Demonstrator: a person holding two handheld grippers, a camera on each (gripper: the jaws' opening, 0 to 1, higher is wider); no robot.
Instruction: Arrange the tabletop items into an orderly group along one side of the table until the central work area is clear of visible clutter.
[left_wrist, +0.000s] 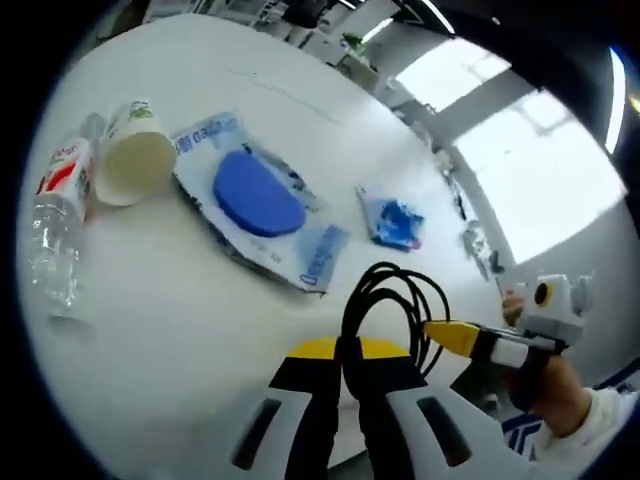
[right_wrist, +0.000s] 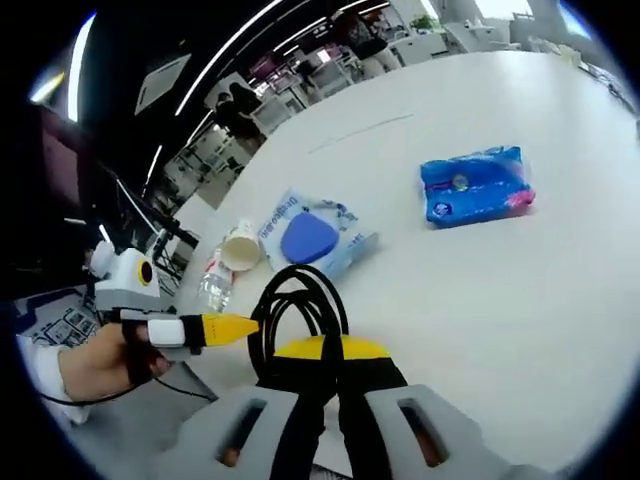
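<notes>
– What is seen in the left gripper view that is not seen in the right gripper view?

– The left gripper (left_wrist: 350, 400) is seen from behind, its jaws drawn narrow, almost together; a black cable loop (left_wrist: 395, 300) rises in front of them over a yellow part, and whether it is pinched cannot be told; bright windows are seen beyond the table (left_wrist: 200, 340). In the right gripper view the right gripper (right_wrist: 335, 400) is shown the same way, jaws narrow, with a like cable loop (right_wrist: 300, 300); dim desks and ceiling lights are seen past the table's (right_wrist: 520, 330) far edge.

– And the task's things?

– All are placed from the packet with the blue disc (left_wrist: 255, 195); the paper cup (left_wrist: 135, 155) lies on its side just beside it, mouth towards the camera; the water bottle (left_wrist: 55, 220) lies beyond the cup; the small blue packet (left_wrist: 393, 222) lies apart on the packet's other side. In the right gripper view the same packet (right_wrist: 312, 238) is seen with the cup (right_wrist: 240, 248) touching it or nearly so, the bottle (right_wrist: 215, 285) past the cup, and the small blue packet (right_wrist: 475, 187) well apart.

– What stands in the way?

– In each view the cable loop covers part of the table; the right gripper's yellow tip (left_wrist: 450, 335), held by a hand (left_wrist: 555, 385), is seen well apart from the packet, near the loop; the left gripper's tip (right_wrist: 235, 328) and its hand (right_wrist: 100, 365) are seen likewise.

– Any writing?

– Blue lettering is printed on the packet, a red and white label on the bottle, green print on the cup; none can be read.
</notes>
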